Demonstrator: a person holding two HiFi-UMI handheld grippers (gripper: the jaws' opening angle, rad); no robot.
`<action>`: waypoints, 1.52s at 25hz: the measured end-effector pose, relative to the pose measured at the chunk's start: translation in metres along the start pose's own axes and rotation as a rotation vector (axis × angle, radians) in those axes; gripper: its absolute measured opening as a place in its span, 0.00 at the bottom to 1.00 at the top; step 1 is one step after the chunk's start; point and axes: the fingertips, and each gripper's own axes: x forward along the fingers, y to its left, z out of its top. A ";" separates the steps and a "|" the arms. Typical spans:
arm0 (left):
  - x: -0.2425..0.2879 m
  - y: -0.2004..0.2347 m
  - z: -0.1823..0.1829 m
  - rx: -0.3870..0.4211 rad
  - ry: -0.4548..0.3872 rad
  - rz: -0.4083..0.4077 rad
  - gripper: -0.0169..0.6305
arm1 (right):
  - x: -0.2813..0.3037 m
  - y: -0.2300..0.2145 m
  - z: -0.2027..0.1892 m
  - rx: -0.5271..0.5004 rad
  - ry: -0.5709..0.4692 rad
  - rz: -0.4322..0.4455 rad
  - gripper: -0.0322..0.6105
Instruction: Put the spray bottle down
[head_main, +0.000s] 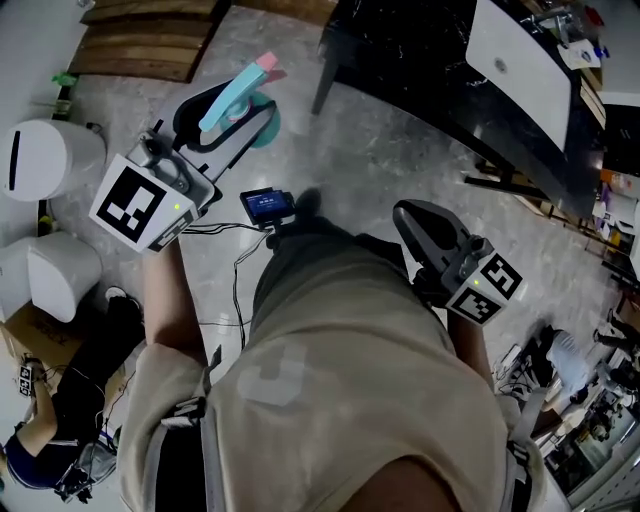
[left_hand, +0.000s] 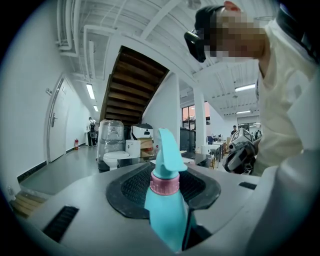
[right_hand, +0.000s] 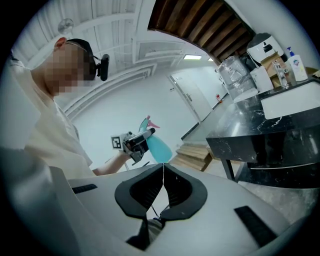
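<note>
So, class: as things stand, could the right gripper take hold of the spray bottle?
Probably not yet. The right gripper is shut and empty, well apart from the spray bottle, which the left gripper clamps. Only open air lies between them, so it looks reachable once its fingers open.

The bottle (left_hand: 165, 210) is turquoise, with a pink collar and a pink nozzle tip. The left tool (head_main: 240, 115) and right tool (right_hand: 163, 170) are pale grey with black ribbed pads (right_hand: 145, 192); their cubes (head_main: 140, 205) carry black-and-white square markers. The bench (head_main: 420, 60) is black stone veined with white. The floor (head_main: 380, 150) is mottled grey, the stairs (head_main: 150, 40) brown wood, the shirt (head_main: 350, 350) cream.
</note>
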 end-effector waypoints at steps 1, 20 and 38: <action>0.002 0.001 0.000 -0.002 0.001 -0.004 0.27 | 0.002 -0.001 0.003 -0.002 -0.002 -0.001 0.08; 0.094 -0.004 0.011 0.043 0.053 -0.065 0.27 | -0.009 -0.060 0.046 -0.041 -0.082 0.016 0.08; 0.199 0.065 0.008 0.031 0.138 0.083 0.27 | -0.045 -0.146 0.080 0.076 -0.104 0.101 0.08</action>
